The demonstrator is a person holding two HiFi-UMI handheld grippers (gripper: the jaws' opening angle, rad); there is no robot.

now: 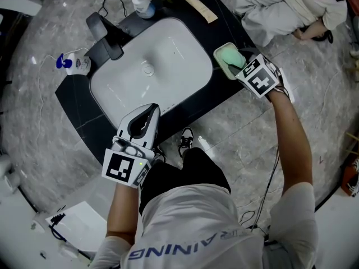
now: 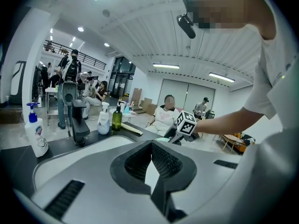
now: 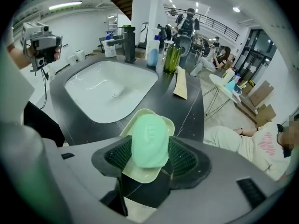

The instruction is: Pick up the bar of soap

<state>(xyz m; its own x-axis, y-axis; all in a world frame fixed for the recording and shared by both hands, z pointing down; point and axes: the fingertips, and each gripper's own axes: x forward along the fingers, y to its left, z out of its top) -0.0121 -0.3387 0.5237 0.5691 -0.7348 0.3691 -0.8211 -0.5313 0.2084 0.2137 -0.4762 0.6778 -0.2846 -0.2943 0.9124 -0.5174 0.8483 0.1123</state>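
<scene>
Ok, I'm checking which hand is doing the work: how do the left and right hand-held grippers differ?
The left hand-held gripper has its jaws together, nothing between them; the right hand-held gripper has them wide, either side of the green soap. The left hangs over the near rim of the sink; the right is over the soap dish. The left points nearly level, the right steeply down. Otherwise they look like the same tool.

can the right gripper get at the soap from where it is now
Probably yes. The right gripper hangs over the green soap, which lies in its dish beside the sink. Its jaws are apart, with the bar between them. Nothing stands in the way, so closing should catch it.
</scene>
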